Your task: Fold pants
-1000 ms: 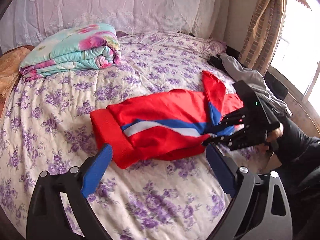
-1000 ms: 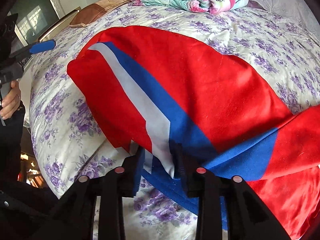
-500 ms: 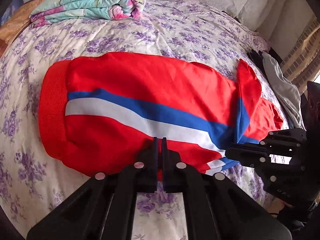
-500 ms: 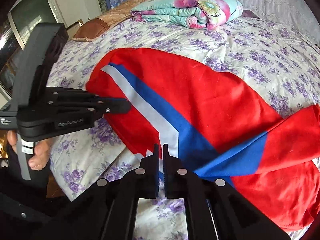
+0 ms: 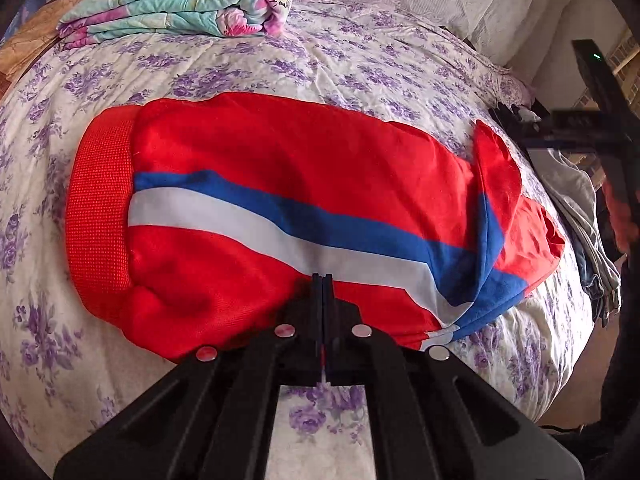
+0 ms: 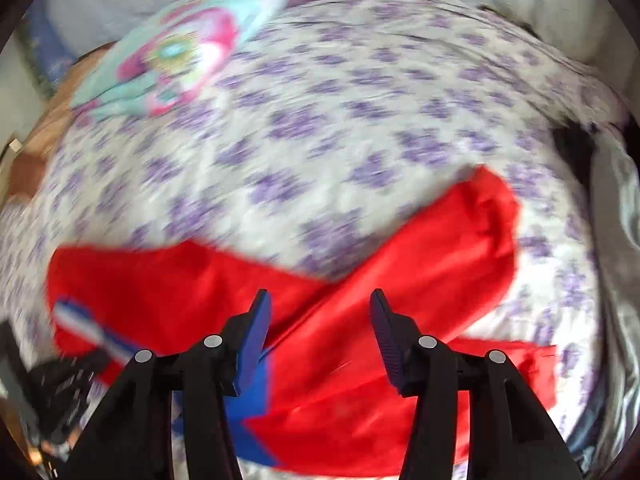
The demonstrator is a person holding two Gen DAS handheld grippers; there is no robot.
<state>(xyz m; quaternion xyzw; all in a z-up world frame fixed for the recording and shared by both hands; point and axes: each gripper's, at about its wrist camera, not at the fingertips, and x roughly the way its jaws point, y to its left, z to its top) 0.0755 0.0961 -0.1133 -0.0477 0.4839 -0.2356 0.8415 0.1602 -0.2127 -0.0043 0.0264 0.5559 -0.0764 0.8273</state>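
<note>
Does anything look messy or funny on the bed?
Yes. The red pants with the blue and white stripe aren't folded neatly: at their right end a red flap sticks up and doubles back crookedly, so the stripe bends sharply there. The rest lies fairly flat on the purple-flowered bedsheet.

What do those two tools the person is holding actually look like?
Both are black plastic. Each tool has two angular fingers on linkage arms dotted with round silver pins. The right tool shows blue ribbed pads on the inner faces of its fingers. On the left tool the pads are hidden. Seen from the left camera, the right tool's boxy black body carries a small green light. No cables show.
</note>
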